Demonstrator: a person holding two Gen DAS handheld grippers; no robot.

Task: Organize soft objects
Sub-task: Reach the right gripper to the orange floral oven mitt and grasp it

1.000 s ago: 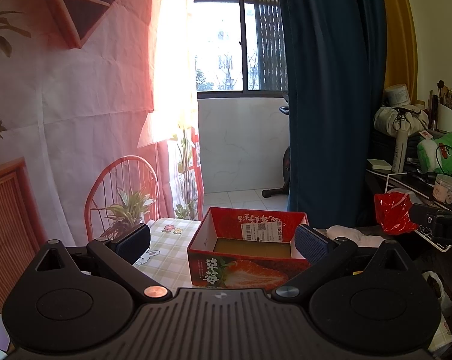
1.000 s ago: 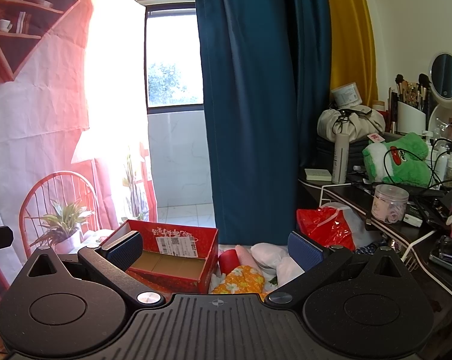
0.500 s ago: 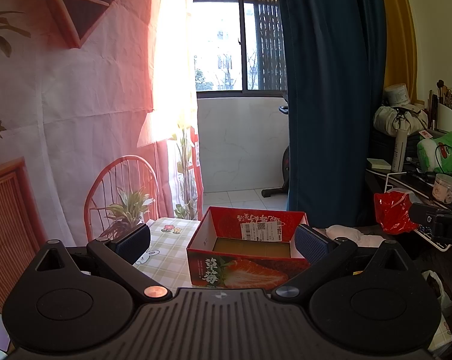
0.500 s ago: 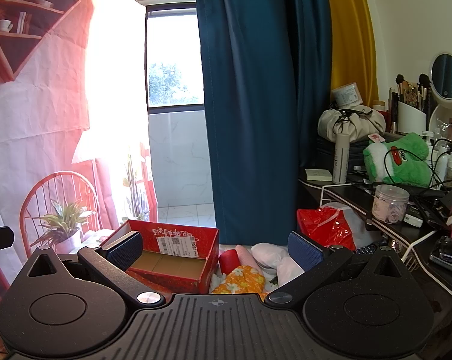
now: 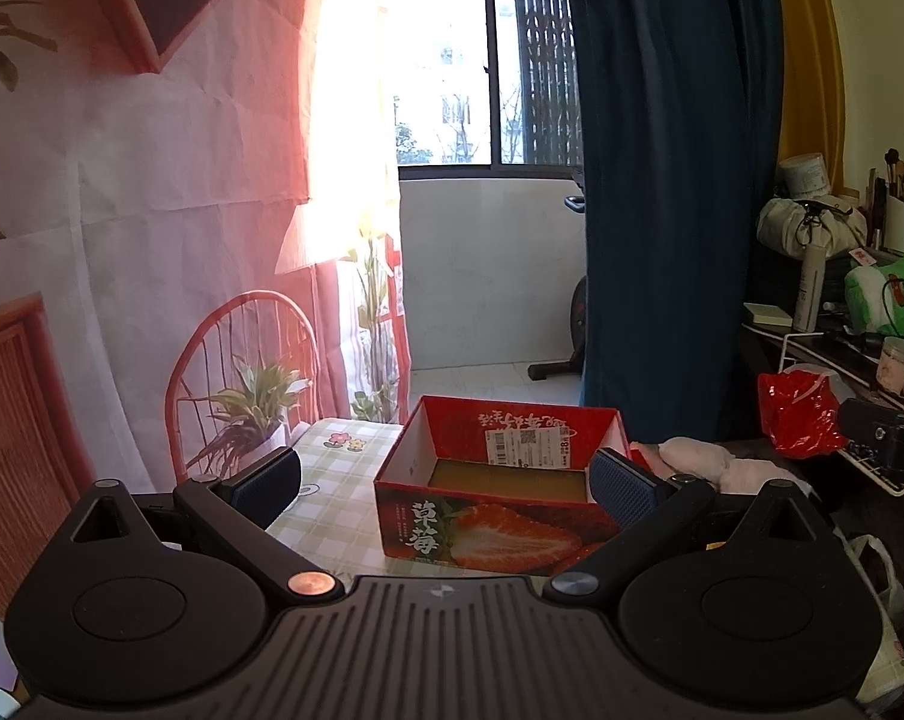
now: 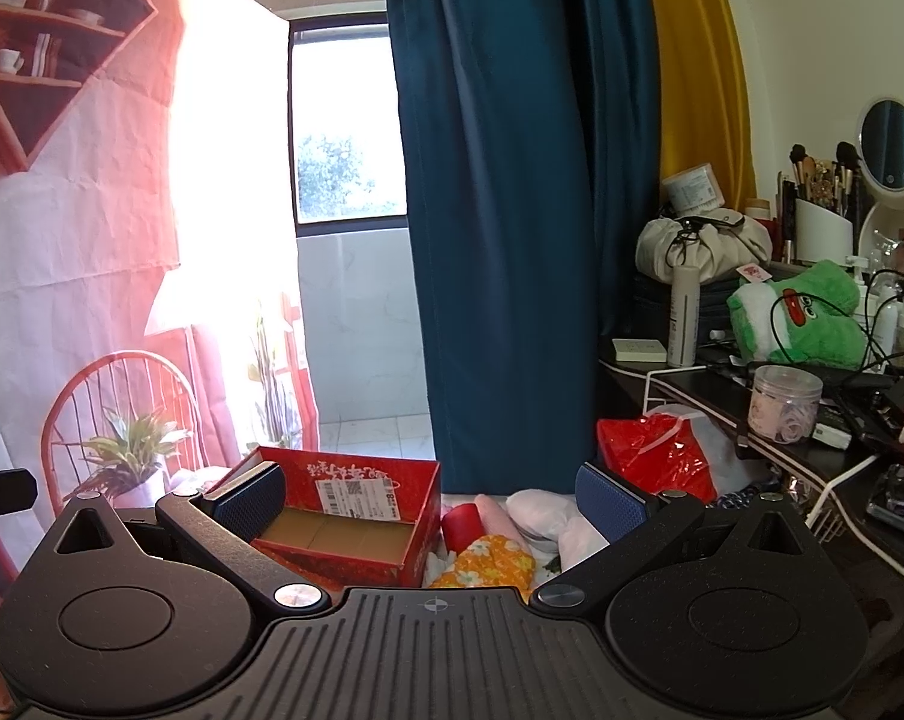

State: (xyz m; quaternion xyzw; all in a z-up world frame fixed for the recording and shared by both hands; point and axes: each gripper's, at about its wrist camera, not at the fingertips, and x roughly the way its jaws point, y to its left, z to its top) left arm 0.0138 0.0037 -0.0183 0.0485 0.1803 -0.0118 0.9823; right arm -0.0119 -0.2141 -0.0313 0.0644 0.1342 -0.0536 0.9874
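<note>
A red strawberry-print cardboard box [image 5: 499, 510] [image 6: 356, 510] stands open and empty on a checked tablecloth [image 5: 332, 498]. Right of the box lies a pile of soft things: a yellow flowered cloth [image 6: 487, 561], a red piece [image 6: 460, 525], a pink piece [image 6: 496, 516] and white cloths [image 6: 541, 510] [image 5: 697, 459]. My left gripper [image 5: 446, 483] stands open in front of the box, nothing between its fingers. My right gripper [image 6: 431, 495] is open too, held above and short of the pile.
A potted plant [image 5: 254, 414] and a red wire chair [image 5: 242, 372] stand at the left. A blue curtain [image 6: 511, 210] hangs behind the table. A cluttered dark desk [image 6: 721, 390] at the right holds a green plush [image 6: 805, 318], a jar [image 6: 784, 402] and a red plastic bag [image 6: 655, 456].
</note>
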